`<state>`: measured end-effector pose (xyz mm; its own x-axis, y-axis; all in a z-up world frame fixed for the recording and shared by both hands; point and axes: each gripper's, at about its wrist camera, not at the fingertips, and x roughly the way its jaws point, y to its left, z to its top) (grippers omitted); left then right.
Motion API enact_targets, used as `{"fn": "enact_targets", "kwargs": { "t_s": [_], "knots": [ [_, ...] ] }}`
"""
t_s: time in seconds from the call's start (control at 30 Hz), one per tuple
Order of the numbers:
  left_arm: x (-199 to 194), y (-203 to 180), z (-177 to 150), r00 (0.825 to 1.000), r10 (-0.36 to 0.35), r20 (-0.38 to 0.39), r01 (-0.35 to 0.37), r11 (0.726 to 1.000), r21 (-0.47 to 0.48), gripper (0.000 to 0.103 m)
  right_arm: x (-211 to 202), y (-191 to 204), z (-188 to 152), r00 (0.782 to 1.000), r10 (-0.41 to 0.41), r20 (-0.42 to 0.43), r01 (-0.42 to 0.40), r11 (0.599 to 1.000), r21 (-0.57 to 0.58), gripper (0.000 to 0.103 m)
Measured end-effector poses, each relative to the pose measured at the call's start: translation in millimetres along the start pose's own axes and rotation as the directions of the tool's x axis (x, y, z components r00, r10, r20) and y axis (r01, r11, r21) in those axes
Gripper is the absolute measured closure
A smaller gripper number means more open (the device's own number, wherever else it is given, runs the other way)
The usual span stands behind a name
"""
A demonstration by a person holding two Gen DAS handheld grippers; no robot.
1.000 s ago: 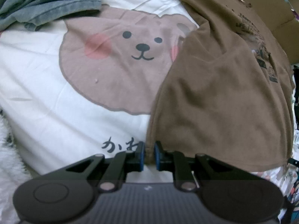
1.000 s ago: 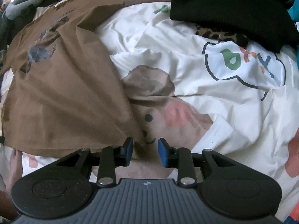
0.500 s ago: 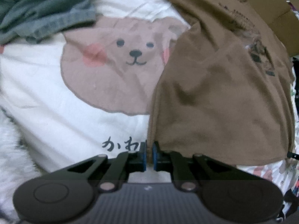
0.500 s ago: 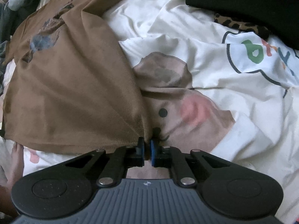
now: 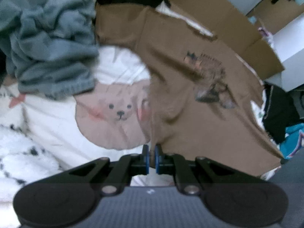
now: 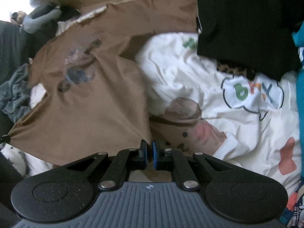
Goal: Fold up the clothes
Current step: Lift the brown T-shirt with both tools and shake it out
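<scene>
Brown T-shirt (image 5: 190, 114) lifted off the bear-print bedsheet (image 6: 190, 87), hem corners pinched in closed jaws of left gripper (image 5: 151, 156) and right gripper (image 6: 149, 153). Chest print too blurred to read. On the bedsheet, coloured letters "B", "Y" legible beside a black garment (image 6: 247, 24).

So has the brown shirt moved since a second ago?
Yes. The brown shirt, pinched by both grippers, has lifted; its hem now hangs off the bear-print bedding, with more bedding exposed beside it.

Right gripper (image 6: 149, 153) with blue-padded fingers (image 6: 154, 152) pinched on the hem corner of a brown T-shirt (image 6: 98, 110), bear-print white duvet (image 6: 190, 87) beneath, black garment (image 6: 247, 22) beyond
</scene>
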<state>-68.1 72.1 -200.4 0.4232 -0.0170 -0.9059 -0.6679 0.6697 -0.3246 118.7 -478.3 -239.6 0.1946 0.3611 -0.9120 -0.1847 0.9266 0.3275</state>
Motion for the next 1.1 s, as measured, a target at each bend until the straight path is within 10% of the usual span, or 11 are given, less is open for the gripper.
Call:
{"fn": "enact_targets", "kwargs": {
  "t_s": [0.67, 1.1],
  "knots": [
    [-115, -33, 69, 0.962, -0.104, 0.252, 0.103, 0.995, 0.015, 0.098, -127, 51, 53, 0.972, 0.049, 0.228, -0.04, 0.998, -0.043, 0.1],
    [-85, -23, 34, 0.996, -0.009, 0.088, 0.004, 0.999, 0.054, 0.098, -109, 35, 20, 0.988, 0.006, 0.151, -0.004, 1.0, -0.017, 0.1]
  ]
}}
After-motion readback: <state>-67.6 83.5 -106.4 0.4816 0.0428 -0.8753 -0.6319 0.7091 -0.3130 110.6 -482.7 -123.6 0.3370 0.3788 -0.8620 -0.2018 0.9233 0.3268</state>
